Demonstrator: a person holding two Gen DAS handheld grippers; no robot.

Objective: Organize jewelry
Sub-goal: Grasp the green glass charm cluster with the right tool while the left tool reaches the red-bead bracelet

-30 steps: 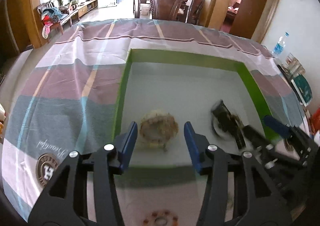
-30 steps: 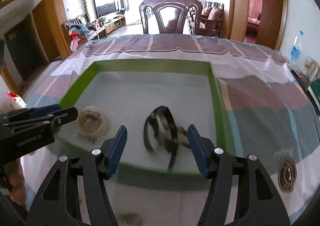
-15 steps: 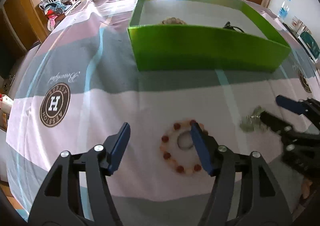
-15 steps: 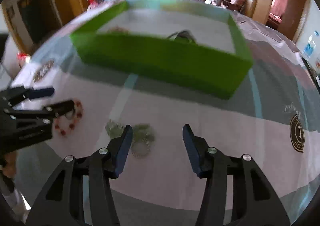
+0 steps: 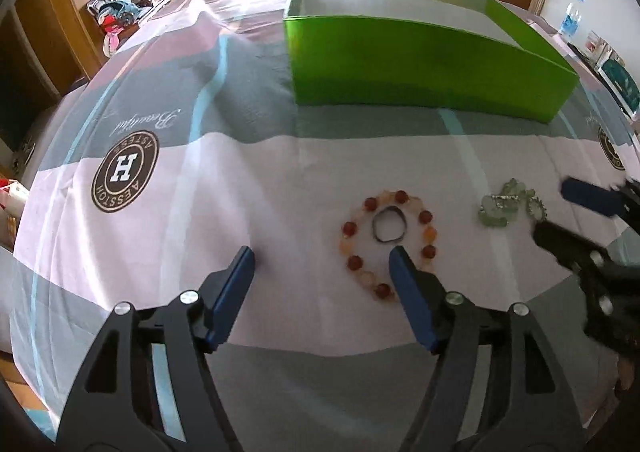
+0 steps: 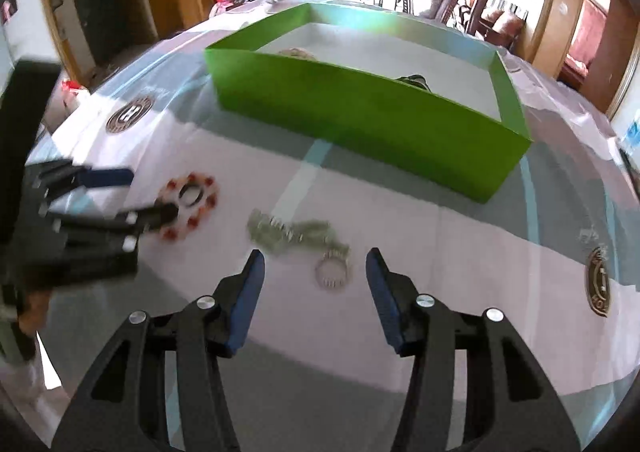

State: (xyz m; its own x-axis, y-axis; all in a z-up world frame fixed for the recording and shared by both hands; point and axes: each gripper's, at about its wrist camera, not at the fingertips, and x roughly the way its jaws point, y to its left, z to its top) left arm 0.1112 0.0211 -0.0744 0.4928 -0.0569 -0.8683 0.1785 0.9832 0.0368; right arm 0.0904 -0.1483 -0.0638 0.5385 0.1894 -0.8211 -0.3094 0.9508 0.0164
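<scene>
Left wrist view. Left gripper (image 5: 322,261) low in frame, blue-padded jaws spread wide, nothing between them. Its right finger (image 5: 412,294) overlaps the lower right of a bracelet of red and pale orange beads (image 5: 387,242) lying flat on the striped tablecloth (image 5: 200,180), just right of centre; gripper sits offset left of the bracelet. A small dark ring (image 5: 389,225) lies inside the bead loop. Right of it, a tangle of pale green beaded jewelry with silver chain (image 5: 508,203). The right gripper (image 5: 560,212) enters from the right edge, blurred, tips near that tangle. Open green cardboard box (image 5: 424,72) stands in upper centre, well apart from the loose pieces; its inside is mostly hidden by the near wall.

Right wrist view. Right gripper (image 6: 316,282) bottom centre, jaws wide, empty. The green tangle (image 6: 298,236) lies just ahead of the fingertips, a silver ring-like loop (image 6: 334,272) of it between them. Judgement: lined up to close on this piece. At left, blurred, the left gripper (image 6: 148,194) lies partly over the red bead bracelet (image 6: 188,204). Green box (image 6: 360,112) upper centre; a pale piece (image 6: 296,52) and a dark piece (image 6: 414,81) show over its near wall, so sorting looks partly done. Each hand appears to take the piece on its own side.
</scene>
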